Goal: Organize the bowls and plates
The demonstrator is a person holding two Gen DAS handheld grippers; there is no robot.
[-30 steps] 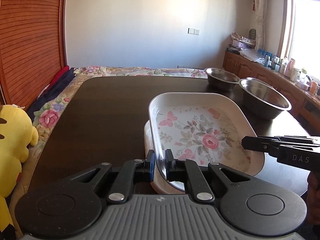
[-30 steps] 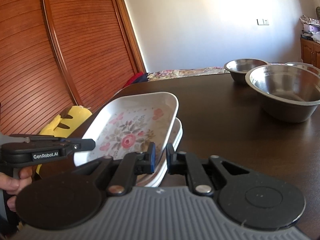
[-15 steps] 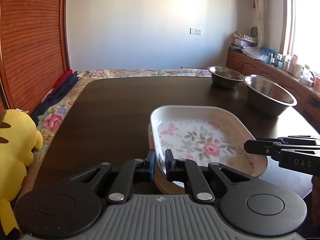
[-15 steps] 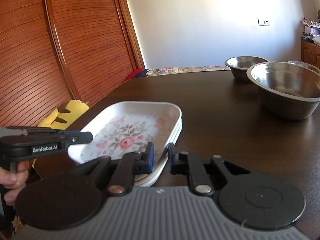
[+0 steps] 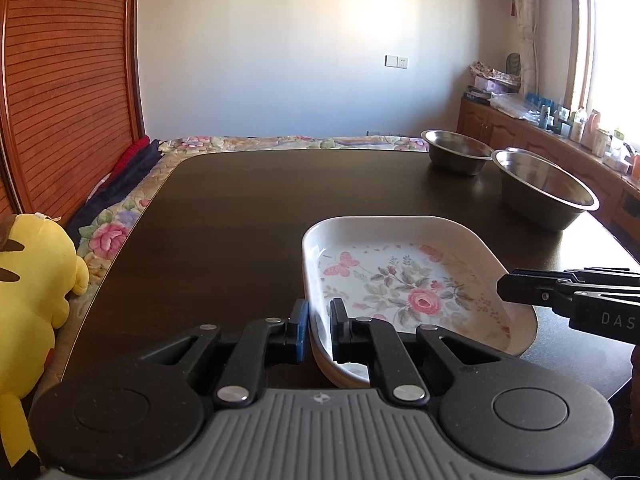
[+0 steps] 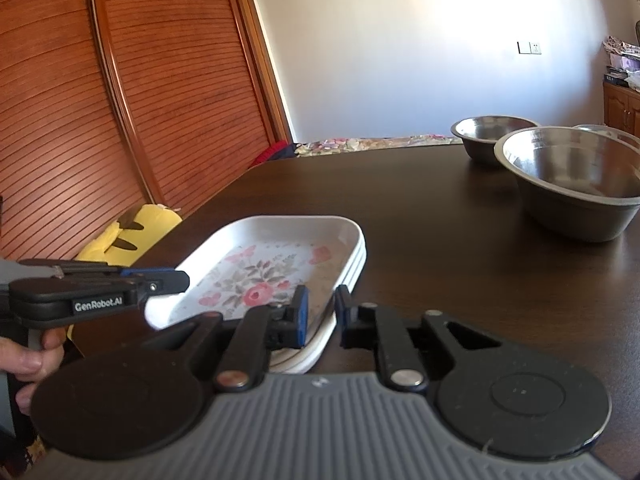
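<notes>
Through the left wrist camera, my left gripper (image 5: 318,330) has its jaws closed down on the near left rim of the floral plate (image 5: 404,284), one finger outside the wall and the other inside it. The plate extends ahead and to the right of the jaws, sitting on another plate whose tan edge shows just under the inner finger. It rests on the dark table (image 5: 240,216). Far ahead and to the right of the jaws stand two steel bowls, the smaller bowl (image 5: 456,152) behind the larger bowl (image 5: 544,188), close together. The right gripper (image 5: 568,292) pokes in from the right, over the plate's right edge. A yellow plush toy (image 5: 32,280) sits off the table, well to the left.

Through the right wrist camera, my right gripper (image 6: 322,312) straddles the plate's (image 6: 276,264) near right rim; the jaws stand a little apart, with a gap beside the right finger, so I cannot tell whether they are pinching it. Stacked plate edges show beneath. The left gripper (image 6: 176,280) reaches in left of the jaws, held by a hand (image 6: 24,360). The larger bowl (image 6: 572,176) lies ahead to the right.
</notes>
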